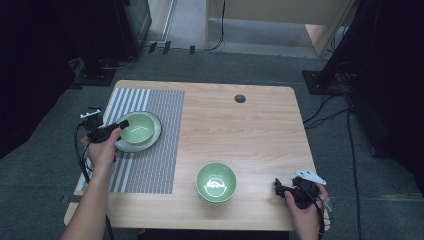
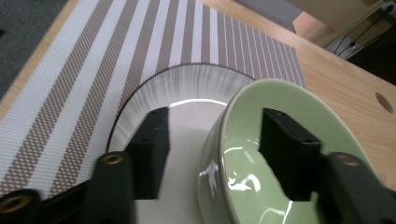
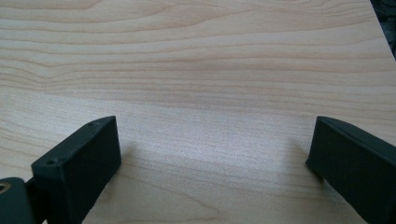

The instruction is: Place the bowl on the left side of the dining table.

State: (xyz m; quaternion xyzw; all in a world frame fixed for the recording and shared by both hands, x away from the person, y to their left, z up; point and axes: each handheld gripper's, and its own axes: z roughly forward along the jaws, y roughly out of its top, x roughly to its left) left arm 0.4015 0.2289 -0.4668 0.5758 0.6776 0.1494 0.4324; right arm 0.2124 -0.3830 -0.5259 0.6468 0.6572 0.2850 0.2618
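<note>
A pale green bowl [image 1: 137, 128] stands on a white plate [image 1: 150, 142] that lies on a striped placemat [image 1: 160, 150] at the table's left. My left gripper [image 1: 120, 125] is at the bowl's near-left rim. In the left gripper view the bowl [image 2: 243, 140] has its rim between the jaws of the left gripper [image 2: 215, 116]: one jaw is outside over the plate [image 2: 187, 84], the other inside the bowl, with gaps on both sides, so it is open. A second green bowl [image 1: 216, 182] sits near the front edge. My right gripper [image 1: 278, 186] rests to its right, open [image 3: 215, 126] over bare wood.
The wooden table [image 1: 240, 130] has a small dark hole [image 1: 240, 98] near its far edge. The placemat [image 2: 93, 70] covers the left third of the table. Dark floor, cables and equipment stands surround the table.
</note>
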